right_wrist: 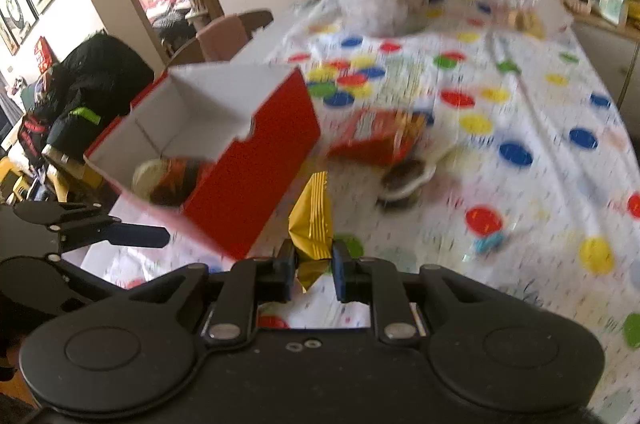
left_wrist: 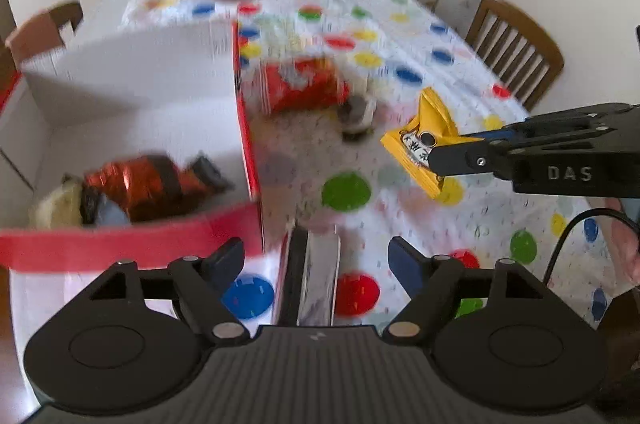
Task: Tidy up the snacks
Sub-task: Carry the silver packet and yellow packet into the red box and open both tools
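Two grippers worked over the counter [right_wrist: 540,152]. The right gripper [right_wrist: 313,266] pinched a yellow snack packet [right_wrist: 314,220] between its fingers, apparently bound for the red box [right_wrist: 256,160]. The left gripper [left_wrist: 316,256] hung spread and empty beside the box.

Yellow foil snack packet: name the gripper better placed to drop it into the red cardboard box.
Right. The right gripper is shut on the yellow foil snack packet, beside the red cardboard box. The left gripper is open and holds nothing.
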`<action>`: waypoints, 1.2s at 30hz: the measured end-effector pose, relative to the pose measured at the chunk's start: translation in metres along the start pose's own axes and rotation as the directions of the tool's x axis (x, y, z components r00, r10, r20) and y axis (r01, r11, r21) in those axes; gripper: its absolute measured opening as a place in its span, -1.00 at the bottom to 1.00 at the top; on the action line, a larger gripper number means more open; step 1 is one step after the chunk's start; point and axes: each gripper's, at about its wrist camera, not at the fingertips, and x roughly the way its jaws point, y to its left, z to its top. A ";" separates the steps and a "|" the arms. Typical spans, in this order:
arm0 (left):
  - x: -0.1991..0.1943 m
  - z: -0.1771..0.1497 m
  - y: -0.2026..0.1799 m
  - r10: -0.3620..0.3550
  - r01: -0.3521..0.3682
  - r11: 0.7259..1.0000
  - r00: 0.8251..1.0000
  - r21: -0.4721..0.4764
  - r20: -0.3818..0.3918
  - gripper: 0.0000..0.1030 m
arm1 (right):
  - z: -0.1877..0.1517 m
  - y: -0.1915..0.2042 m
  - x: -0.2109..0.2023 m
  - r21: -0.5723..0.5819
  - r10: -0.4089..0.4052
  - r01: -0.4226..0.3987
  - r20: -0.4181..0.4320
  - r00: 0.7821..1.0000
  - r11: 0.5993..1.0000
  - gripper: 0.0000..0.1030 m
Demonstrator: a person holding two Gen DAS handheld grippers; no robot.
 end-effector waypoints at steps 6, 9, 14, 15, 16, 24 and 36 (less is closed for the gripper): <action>0.037 -0.018 -0.007 0.045 -0.044 0.999 0.995 0.022 -0.085 0.53 | -0.012 -0.001 0.013 -0.007 0.003 -0.003 -0.041 0.999 1.000 -0.67; 0.049 -0.024 -0.010 0.073 -0.070 0.997 0.992 0.033 -0.102 0.53 | -0.017 -0.003 0.017 -0.004 0.005 -0.005 -0.056 0.998 1.000 -0.67; 0.059 -0.029 -0.011 0.093 -0.091 0.995 0.989 0.029 -0.112 0.33 | -0.020 -0.006 0.017 -0.002 0.008 -0.008 -0.066 0.998 1.000 -0.67; 0.061 -0.029 -0.011 0.095 -0.093 0.995 0.989 0.027 -0.116 0.24 | -0.020 -0.006 0.017 0.000 0.008 -0.008 -0.066 0.998 1.000 -0.67; 0.062 -0.029 -0.011 0.101 -0.098 0.995 0.988 0.027 -0.116 0.18 | -0.021 -0.007 0.016 -0.001 0.007 -0.007 -0.066 0.998 1.000 -0.67; 0.068 -0.032 -0.013 0.122 -0.118 0.992 0.986 0.041 -0.118 -0.13 | -0.021 -0.013 0.014 0.010 -0.001 0.002 -0.064 0.998 1.000 -0.67; 0.051 -0.029 -0.002 0.036 -0.041 0.998 0.996 -0.056 -0.083 -0.19 | -0.018 -0.013 0.000 0.037 -0.016 0.017 -0.037 0.999 0.999 -0.67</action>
